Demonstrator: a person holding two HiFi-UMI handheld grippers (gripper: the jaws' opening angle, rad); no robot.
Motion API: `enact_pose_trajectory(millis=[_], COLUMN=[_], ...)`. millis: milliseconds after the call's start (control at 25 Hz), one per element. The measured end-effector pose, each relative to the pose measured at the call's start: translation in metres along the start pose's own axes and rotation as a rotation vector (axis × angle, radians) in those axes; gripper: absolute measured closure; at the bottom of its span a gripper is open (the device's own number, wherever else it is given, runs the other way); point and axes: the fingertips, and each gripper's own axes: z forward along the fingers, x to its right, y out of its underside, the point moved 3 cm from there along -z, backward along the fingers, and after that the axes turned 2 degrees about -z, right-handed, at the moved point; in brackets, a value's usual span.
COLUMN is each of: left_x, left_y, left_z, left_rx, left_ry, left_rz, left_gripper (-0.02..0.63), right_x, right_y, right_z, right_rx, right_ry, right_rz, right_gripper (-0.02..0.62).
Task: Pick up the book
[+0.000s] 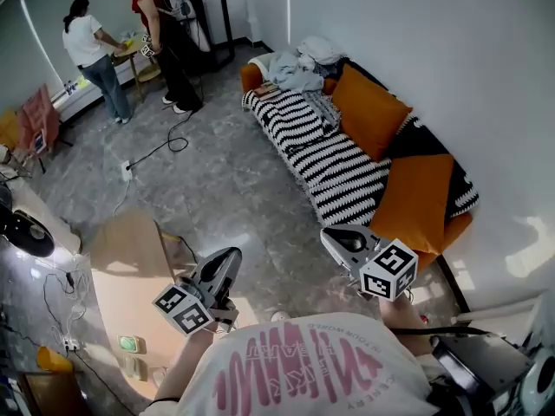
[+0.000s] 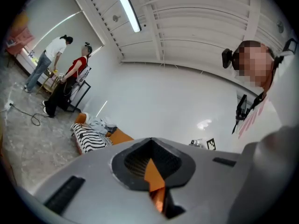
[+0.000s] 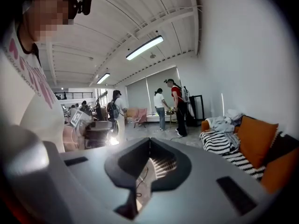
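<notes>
Grey marbled floor (image 1: pixel 217 180) throughout, with a bare white wall (image 1: pixel 416 42) along the right. Against that wall, an orange sofa (image 1: pixel 251 76) under a black-and-white striped throw (image 1: pixel 338 167), with orange cushions (image 1: pixel 368 111) and a heap of clothes (image 1: pixel 299 68) at its far end. Pale wooden counter (image 1: pixel 130 267) at near left, and beyond it a power strip (image 1: pixel 127 169) on the floor. At the far end, a black rack (image 1: pixel 212 24), a pink chair (image 1: pixel 36 120) and tall shaded windows (image 3: pixel 140 94). Overhead, a white ribbed ceiling (image 3: pixel 140 17) with lit tube lamps (image 3: pixel 145 47).
</notes>
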Motion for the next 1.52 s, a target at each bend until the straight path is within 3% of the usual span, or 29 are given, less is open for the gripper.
enact_pose_trajectory(millis=[320,560,800,1080,1520], left_x=[-0.043,-0.066,-0.083,-0.116,-0.177], left_y=[-0.052,-0.047,-0.036,-0.038,-0.097], left_z=[0.029,0.025,0.016,0.02,0.087], left_rx=[0.057,0.044,0.008,0.03,0.056], left_ry=[0.029,-0.023,-0.058,-0.159,-0.231], left_rz=[0.053,0.064,0.049,0.053,0.097], left_gripper=[0.598,0.598,0.598,0.598,0.598], right_x=[0.039,0.05,0.066,0.097,0.176], right_y=[-0.031,-0.016,-0.009,-0.009,-0.056], right_z=[0.034,0.052,0.072,0.111,0.203], right_rx=[0.025,0.009,-0.053,-0.068,-0.068], right_ry=[0.059,0.051,0.057,-0.007,-0.142], right_rz=[-0.009,0.084,0.083,0.069,0.047], right_gripper=[0.586,0.586,0.586,0.586,0.586])
